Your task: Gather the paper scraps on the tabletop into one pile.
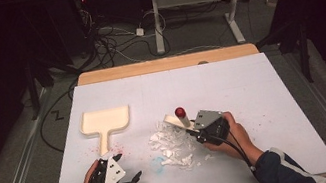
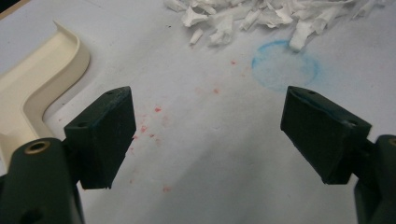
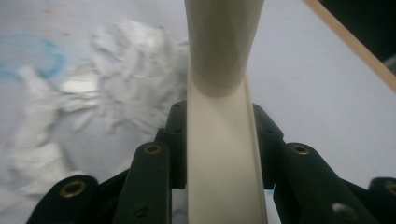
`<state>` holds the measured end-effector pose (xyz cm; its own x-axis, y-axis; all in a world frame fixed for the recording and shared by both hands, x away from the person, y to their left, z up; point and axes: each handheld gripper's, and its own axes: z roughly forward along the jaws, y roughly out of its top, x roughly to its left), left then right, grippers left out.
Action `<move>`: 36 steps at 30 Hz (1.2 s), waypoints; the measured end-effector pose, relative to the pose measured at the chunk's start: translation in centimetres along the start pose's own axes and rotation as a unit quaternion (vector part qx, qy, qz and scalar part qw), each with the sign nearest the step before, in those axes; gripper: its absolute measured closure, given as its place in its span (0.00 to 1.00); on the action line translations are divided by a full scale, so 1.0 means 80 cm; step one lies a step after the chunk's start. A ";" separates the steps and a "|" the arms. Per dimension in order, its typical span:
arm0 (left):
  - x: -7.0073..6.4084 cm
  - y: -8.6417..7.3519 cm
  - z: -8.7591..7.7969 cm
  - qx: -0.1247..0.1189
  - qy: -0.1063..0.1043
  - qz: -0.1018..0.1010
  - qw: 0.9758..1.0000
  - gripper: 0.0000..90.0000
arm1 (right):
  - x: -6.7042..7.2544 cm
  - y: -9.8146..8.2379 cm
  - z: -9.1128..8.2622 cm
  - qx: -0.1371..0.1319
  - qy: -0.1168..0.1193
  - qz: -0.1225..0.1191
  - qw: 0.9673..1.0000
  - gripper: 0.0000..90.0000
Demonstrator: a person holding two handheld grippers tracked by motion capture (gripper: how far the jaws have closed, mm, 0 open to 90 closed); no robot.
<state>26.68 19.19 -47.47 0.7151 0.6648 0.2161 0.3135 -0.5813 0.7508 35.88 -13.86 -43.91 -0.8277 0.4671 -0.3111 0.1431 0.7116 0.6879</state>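
The brush [image 1: 177, 118] sits clamped by its cream handle in the right gripper [image 1: 197, 131], at the right edge of the paper scraps [image 1: 173, 145]; its long axis runs up-left from the jaws, red knob uppermost. The dustpan [image 1: 105, 122] lies well left, handle toward the person. The left gripper [image 1: 126, 179] gapes wide, holding nothing, over a blue ring [image 2: 285, 65].

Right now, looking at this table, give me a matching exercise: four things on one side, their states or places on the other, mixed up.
Things:
1. left gripper
2. right gripper
3. dustpan
4. paper scraps

States or places:
A. piled mid-table beside a blue chalk ring
B. lying flat, untouched, left of the pile
C. open, nothing between the jaws
D. shut on a cream brush handle

Pairs: 1-C, 2-D, 3-B, 4-A
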 end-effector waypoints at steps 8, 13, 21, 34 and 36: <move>0.000 0.000 0.000 0.001 0.000 0.001 1.000 0.19 | 0.007 0.009 -0.035 -0.023 0.012 -0.012 1.000 0.75; 0.000 0.000 0.000 0.000 -0.001 0.001 1.000 0.19 | -0.016 0.005 -0.067 -0.042 -0.018 0.016 0.999 0.75; -0.001 0.001 -0.001 0.001 0.000 0.002 1.000 0.19 | -0.048 -0.036 -0.097 -0.014 -0.068 0.078 0.994 0.75; -0.002 0.002 0.001 0.010 -0.009 0.012 1.000 0.19 | -0.058 -0.092 -0.096 0.047 -0.115 0.127 0.984 0.75; -0.002 0.002 0.002 0.010 -0.010 0.013 1.000 0.19 | -0.053 -0.087 -0.095 0.042 -0.088 0.129 0.987 0.75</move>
<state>26.71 18.88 -47.48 0.7354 0.6401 0.2223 0.3078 -0.6079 0.7319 34.24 -24.75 -42.39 -0.6513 0.7176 -0.2469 0.3877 0.5943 0.7046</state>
